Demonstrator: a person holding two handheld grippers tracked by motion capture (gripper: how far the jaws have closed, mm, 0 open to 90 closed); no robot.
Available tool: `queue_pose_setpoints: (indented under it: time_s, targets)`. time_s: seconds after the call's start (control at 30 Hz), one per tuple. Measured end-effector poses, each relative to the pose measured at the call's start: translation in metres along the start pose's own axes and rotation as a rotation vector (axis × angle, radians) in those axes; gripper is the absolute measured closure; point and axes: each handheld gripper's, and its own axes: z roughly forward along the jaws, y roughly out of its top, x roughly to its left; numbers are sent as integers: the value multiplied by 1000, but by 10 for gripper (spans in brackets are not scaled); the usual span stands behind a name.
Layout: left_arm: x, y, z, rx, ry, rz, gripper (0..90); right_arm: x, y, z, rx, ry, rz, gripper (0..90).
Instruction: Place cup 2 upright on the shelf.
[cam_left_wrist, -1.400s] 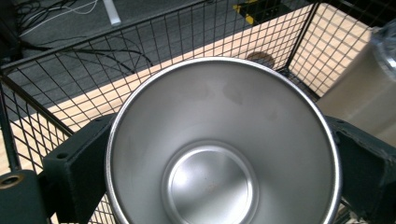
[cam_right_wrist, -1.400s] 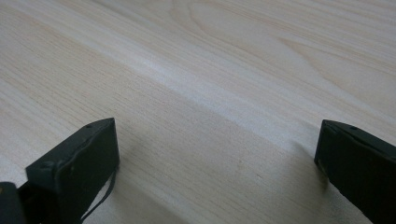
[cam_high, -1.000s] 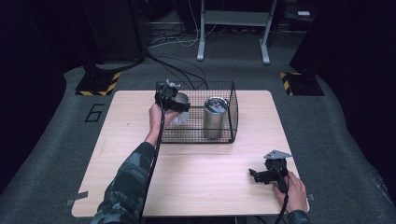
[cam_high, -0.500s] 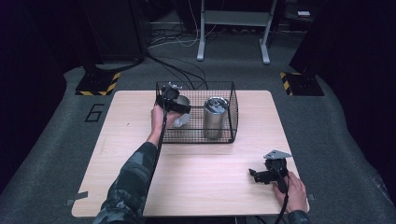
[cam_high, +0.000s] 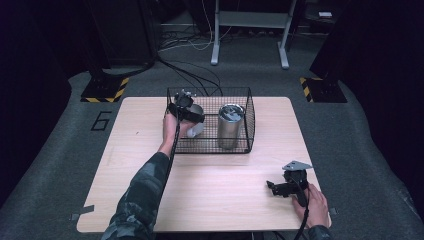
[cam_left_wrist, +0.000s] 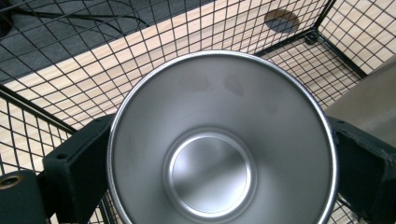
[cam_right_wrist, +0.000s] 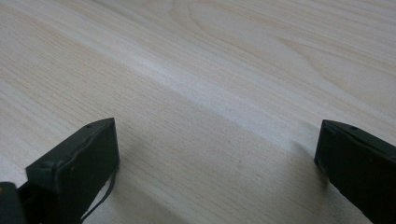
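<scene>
A black wire basket (cam_high: 248, 119) stands at the back middle of the wooden table (cam_high: 150, 165). My left gripper (cam_high: 191, 116) reaches over its left part and is shut on a steel cup (cam_high: 196, 128). In the left gripper view I look down into the open cup (cam_left_wrist: 219, 140), with a black finger (cam_left_wrist: 77, 172) pressed against each side. A taller steel tumbler (cam_high: 230, 125) stands upright in the basket's right part. My right gripper (cam_high: 273, 187) rests low at the table's front right, open, with bare wood between its fingers (cam_right_wrist: 79, 158).
Cables (cam_high: 195, 75) run across the grey floor behind the table, near a metal stand (cam_high: 250, 20). Bare wood lies in front of the basket and to its left. The right hand is close to the table's front right corner.
The left gripper has sunk a little lower into the basket with the cup. The right gripper has stayed where it was.
</scene>
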Motion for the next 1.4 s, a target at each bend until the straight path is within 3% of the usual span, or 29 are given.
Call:
queue_pose_setpoints:
  time_s: [0.5,1.0,1.13,1.27,1.4]
  targets:
    - [-2,-3,10,34,1,-15,56,0,0,0,0,-2,-1,0]
    - [-4,-5,15,54,17,16,52,0,0,0,0,-1,0,0]
    - [-4,-4,13,49,21,11,24,0,0,0,-3,-3,-2,0]
    - [-5,-2,9,41,29,31,2,0,0,0,-3,-1,-2,0]
    - [-6,3,1,6,23,21,1,0,0,0,-2,-3,-2,0]
